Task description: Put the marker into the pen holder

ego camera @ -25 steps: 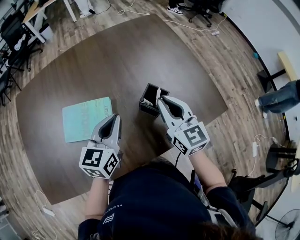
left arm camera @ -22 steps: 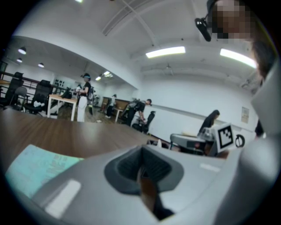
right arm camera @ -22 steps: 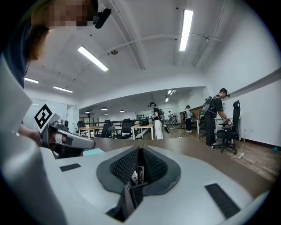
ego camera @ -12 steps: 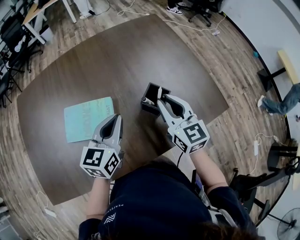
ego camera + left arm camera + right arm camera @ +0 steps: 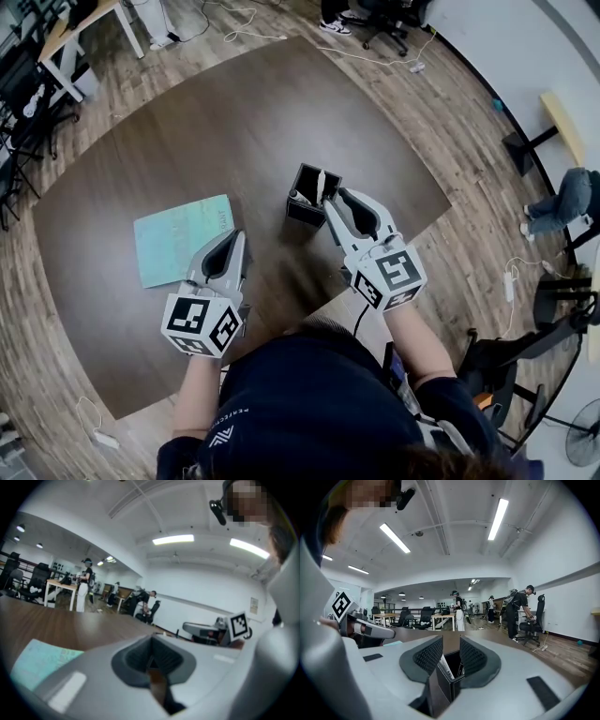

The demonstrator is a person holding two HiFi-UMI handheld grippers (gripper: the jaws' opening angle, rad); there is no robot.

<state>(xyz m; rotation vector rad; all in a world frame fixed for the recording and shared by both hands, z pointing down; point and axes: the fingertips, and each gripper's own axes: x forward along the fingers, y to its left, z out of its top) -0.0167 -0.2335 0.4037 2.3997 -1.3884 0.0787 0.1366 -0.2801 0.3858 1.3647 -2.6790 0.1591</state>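
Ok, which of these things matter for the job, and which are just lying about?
In the job: marker, standing in the pen holder; right gripper, open, close by the holder.
Lying about: teal booklet on the table; left gripper, shut and empty.

White marker (image 5: 320, 179) stands leaning inside the open-topped black square pen holder (image 5: 302, 212)

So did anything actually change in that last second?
Very little. The right claw has edged back slightly from the pen holder, its jaws apart, and the white marker stands inside the holder. Whether it let go within this second I can't tell. The left claw stayed shut and empty beside the teal sheet, and the holder did not move.
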